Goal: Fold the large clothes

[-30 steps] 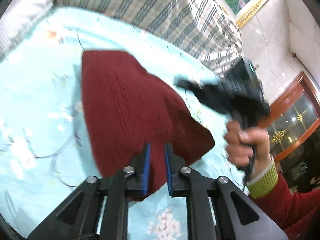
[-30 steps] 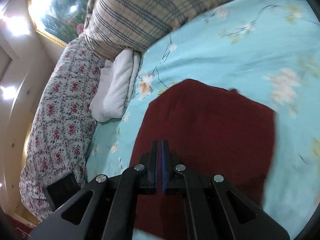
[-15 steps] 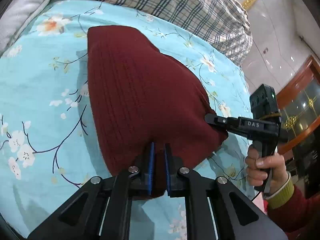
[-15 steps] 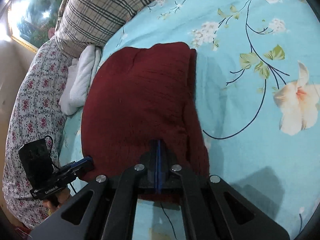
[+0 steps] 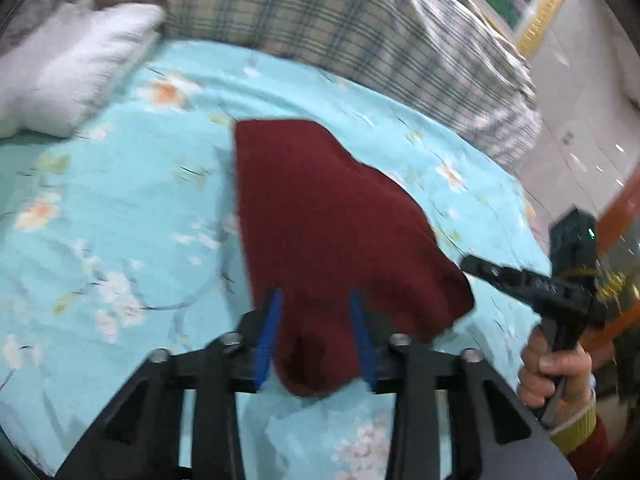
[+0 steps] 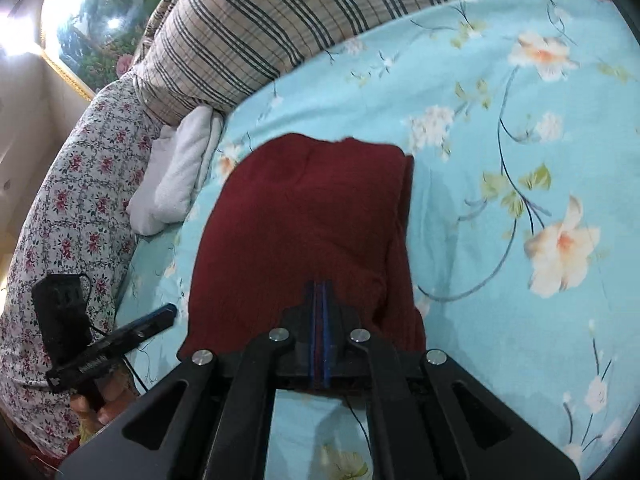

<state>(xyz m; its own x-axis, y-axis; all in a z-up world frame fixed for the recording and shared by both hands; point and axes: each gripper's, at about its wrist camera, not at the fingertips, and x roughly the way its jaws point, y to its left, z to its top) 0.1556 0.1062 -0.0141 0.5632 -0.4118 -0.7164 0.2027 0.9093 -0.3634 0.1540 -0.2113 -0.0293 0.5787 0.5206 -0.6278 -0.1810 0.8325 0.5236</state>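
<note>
A dark red knit sweater point(image 5: 320, 216), folded into a narrow stack, lies on the blue floral bedsheet point(image 5: 120, 208). My left gripper point(image 5: 316, 312) is open, its blue pads standing either side of the sweater's near edge. My right gripper point(image 6: 319, 296) is shut on the sweater's point(image 6: 304, 216) near edge, with a thin strip of red cloth between the pads. The right gripper also shows in the left wrist view point(image 5: 468, 265), at the sweater's right corner. The left gripper shows in the right wrist view point(image 6: 170, 311), just left of the sweater.
A plaid quilt point(image 6: 280, 28) lies along the head of the bed. A folded white towel point(image 6: 176, 176) and a floral pillow point(image 6: 68, 216) sit at the left. A wooden cabinet point(image 5: 624, 208) stands off the bed's right side.
My left gripper has opened and let go of the sweater's near edge. Both grippers have drawn back a little from the sweater. The right gripper stays shut on the cloth.
</note>
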